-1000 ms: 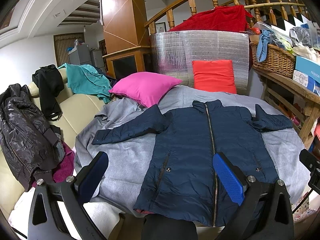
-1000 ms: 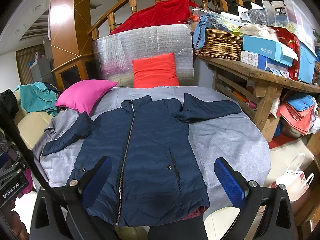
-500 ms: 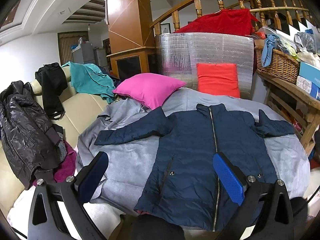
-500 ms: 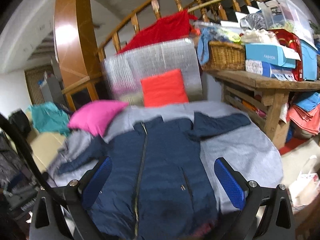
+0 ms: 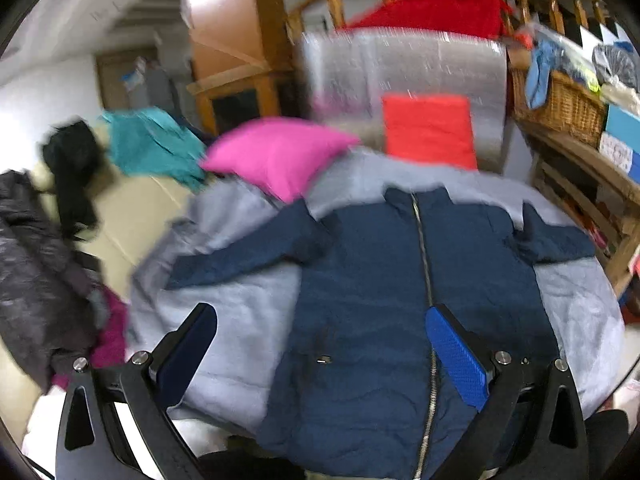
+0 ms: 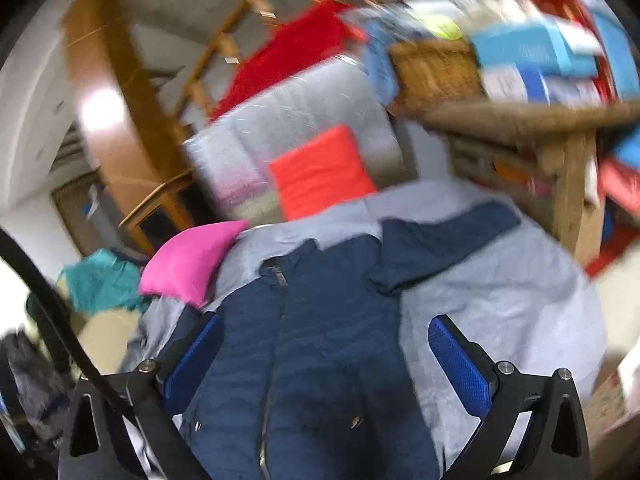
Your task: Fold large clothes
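A navy puffer jacket (image 5: 384, 280) lies front up and zipped on a round table under a grey cloth (image 5: 240, 320), both sleeves spread out. In the left wrist view my left gripper (image 5: 320, 344) hangs open above the jacket's lower left half, with nothing between its blue pads. In the right wrist view the jacket (image 6: 320, 344) fills the lower middle, its right sleeve (image 6: 440, 240) stretched out. My right gripper (image 6: 326, 354) hangs open over the jacket's body, holding nothing. Both views are blurred by motion.
A pink cushion (image 5: 276, 152) and an orange-red cushion (image 5: 428, 128) lie at the table's far side before a silver roll (image 5: 400, 68). A black jacket (image 5: 36, 280) and a teal garment (image 5: 152, 144) drape the sofa on the left. A wooden bench with a wicker basket (image 5: 560, 104) stands on the right.
Both grippers have moved in closer over the jacket, which now looks larger. The right view has tilted and swung left. The jaws stay open and the jacket has not moved.
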`<control>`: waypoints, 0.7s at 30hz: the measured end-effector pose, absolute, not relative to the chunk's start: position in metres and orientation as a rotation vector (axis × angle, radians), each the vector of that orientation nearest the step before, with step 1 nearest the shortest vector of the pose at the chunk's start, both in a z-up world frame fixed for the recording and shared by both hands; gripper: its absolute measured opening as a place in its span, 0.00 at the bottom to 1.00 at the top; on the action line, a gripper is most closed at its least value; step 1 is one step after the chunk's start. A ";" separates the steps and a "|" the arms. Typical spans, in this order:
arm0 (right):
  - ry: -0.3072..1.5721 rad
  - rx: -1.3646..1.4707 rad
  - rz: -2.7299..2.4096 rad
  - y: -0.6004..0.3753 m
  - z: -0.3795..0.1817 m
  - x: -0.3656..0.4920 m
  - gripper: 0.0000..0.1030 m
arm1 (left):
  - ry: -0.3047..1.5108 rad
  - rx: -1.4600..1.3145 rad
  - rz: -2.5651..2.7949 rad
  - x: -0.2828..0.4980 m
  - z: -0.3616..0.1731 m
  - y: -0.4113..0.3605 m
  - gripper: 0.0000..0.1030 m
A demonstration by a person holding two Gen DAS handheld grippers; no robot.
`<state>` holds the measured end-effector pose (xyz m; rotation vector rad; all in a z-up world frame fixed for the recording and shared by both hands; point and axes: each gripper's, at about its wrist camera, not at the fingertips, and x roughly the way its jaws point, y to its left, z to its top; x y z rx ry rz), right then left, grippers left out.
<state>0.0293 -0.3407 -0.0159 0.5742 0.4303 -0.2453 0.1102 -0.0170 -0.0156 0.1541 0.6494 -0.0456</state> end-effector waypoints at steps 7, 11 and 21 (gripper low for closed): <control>0.437 1.070 -0.308 -0.491 -0.124 0.091 0.99 | 0.911 0.132 -0.031 0.252 -0.101 -0.039 1.00; 0.415 1.258 -0.344 -0.551 -0.175 0.124 0.79 | 0.965 0.156 0.008 0.302 -0.149 -0.054 1.00; 0.530 1.341 -0.457 -0.621 -0.226 0.212 0.65 | 1.004 0.158 -0.025 0.349 -0.190 -0.081 1.00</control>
